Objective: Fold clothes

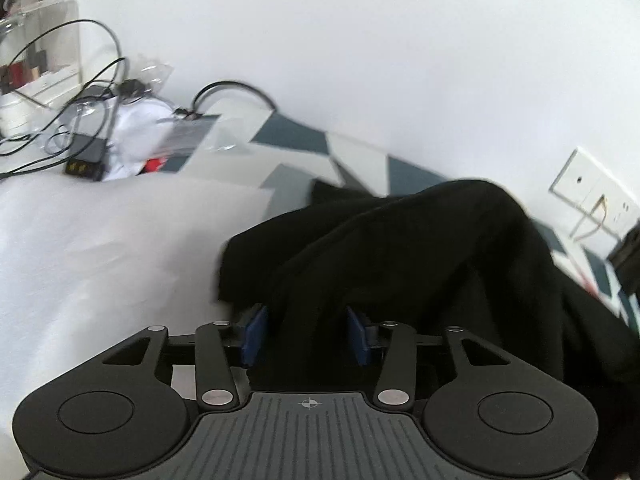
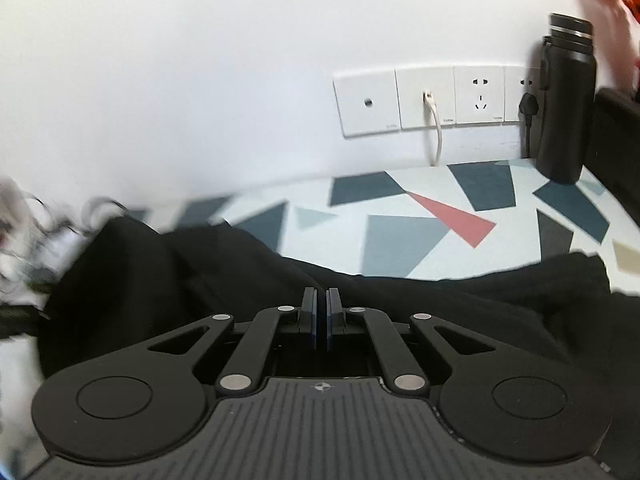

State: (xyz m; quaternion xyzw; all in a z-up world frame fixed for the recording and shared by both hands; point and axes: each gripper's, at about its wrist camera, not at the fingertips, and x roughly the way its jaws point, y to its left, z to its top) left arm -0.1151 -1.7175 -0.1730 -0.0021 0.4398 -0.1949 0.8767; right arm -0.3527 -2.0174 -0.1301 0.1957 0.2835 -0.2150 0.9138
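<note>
A black garment (image 1: 420,264) lies bunched on a patterned cloth of grey, blue and pink shapes (image 2: 404,244). In the left wrist view a thick ridge of it rises from my left gripper (image 1: 306,334) toward the upper right. The blue pads (image 1: 254,334) stand partly apart with the fold filling the space between them. In the right wrist view the garment (image 2: 160,280) spreads across the lower frame. My right gripper (image 2: 320,300) has its jaws pressed together at the garment's far edge, pinching a thin layer. The cloth below both grippers is hidden.
White sheet (image 1: 100,248) at the left, with tangled black cables (image 1: 92,92), a black adapter (image 1: 86,160), plastic bags and a clear box (image 1: 44,44) behind it. Wall sockets (image 2: 428,100) with a white cable, and a black bottle (image 2: 564,100) at the right.
</note>
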